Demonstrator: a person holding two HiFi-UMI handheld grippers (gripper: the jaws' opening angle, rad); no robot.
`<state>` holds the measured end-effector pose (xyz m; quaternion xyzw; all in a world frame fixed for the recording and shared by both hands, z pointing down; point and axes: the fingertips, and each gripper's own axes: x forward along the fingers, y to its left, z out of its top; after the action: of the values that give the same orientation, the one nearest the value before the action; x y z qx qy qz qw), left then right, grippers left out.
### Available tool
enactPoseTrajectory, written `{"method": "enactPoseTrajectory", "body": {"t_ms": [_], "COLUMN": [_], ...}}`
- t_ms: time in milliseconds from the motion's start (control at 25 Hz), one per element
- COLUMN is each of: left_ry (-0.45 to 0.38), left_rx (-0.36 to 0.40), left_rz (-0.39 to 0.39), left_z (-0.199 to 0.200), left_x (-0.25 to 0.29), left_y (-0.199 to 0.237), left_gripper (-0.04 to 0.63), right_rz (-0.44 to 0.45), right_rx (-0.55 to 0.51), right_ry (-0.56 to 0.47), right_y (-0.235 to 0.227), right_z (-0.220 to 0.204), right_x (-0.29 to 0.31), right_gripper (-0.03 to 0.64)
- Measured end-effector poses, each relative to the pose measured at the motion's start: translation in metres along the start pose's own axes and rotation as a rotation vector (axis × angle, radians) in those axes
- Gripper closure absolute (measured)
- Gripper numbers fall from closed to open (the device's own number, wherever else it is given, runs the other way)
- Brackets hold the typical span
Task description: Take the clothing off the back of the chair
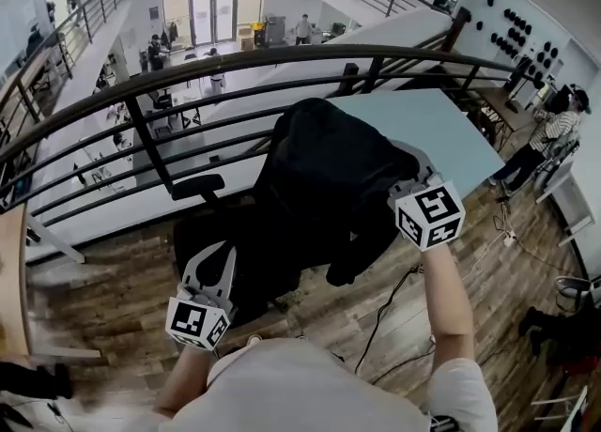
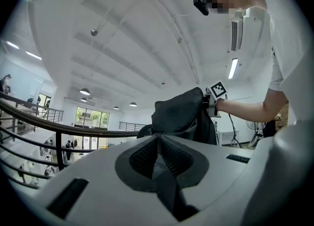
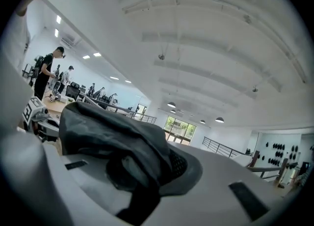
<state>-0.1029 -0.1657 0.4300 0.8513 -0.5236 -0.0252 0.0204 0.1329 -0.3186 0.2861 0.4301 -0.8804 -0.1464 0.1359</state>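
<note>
A black garment (image 1: 324, 181) hangs bunched between my two grippers, over a black office chair (image 1: 199, 186). Only an armrest and part of the seat show; the garment hides the chair's back. My left gripper (image 1: 218, 254) is low at the left, shut on a fold of the dark cloth (image 2: 159, 163). My right gripper (image 1: 399, 160) is higher at the right, shut on the garment's upper edge (image 3: 117, 134). In the left gripper view the garment (image 2: 179, 114) rises ahead, with the right gripper's marker cube (image 2: 218, 91) beside it.
A dark metal railing (image 1: 235, 62) curves just beyond the chair, with a drop to the floor below. A pale blue tabletop (image 1: 427, 120) stands at the right. A black cable (image 1: 387, 303) trails over the wooden floor. A person (image 1: 554, 130) stands far right.
</note>
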Motion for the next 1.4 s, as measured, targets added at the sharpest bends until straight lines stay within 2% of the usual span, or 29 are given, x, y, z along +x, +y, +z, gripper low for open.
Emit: {"method": "enactPoseTrajectory", "body": {"t_ms": [240, 480, 720, 1000, 1400], "left_ry": [0.003, 0.011, 0.023, 0.03, 0.042], "left_rx": [0.004, -0.01, -0.009, 0.005, 0.005], "left_rz": [-0.03, -0.035, -0.049, -0.051, -0.045], "left_z": [-0.001, -0.007, -0.012, -0.011, -0.014], "left_x": [0.007, 0.006, 0.009, 0.016, 0.02], "left_y": [-0.017, -0.028, -0.03, -0.024, -0.017], "left_gripper": [0.552, 0.552, 0.552, 0.552, 0.552], "right_rz": [-0.018, -0.07, -0.159, -0.262, -0.407], "right_rx": [0.027, 0.07, 0.175, 0.175, 0.267], "right_ry": [-0.053, -0.054, -0.047, -0.032, -0.026], "right_y": [-0.003, -0.012, -0.038, -0.057, -0.094], "right_z": [0.004, -0.012, -0.037, -0.053, -0.081], "right_x": [-0.033, -0.058, -0.089, -0.125, -0.168], "right_gripper": [0.555, 0.555, 0.555, 0.555, 0.555]}}
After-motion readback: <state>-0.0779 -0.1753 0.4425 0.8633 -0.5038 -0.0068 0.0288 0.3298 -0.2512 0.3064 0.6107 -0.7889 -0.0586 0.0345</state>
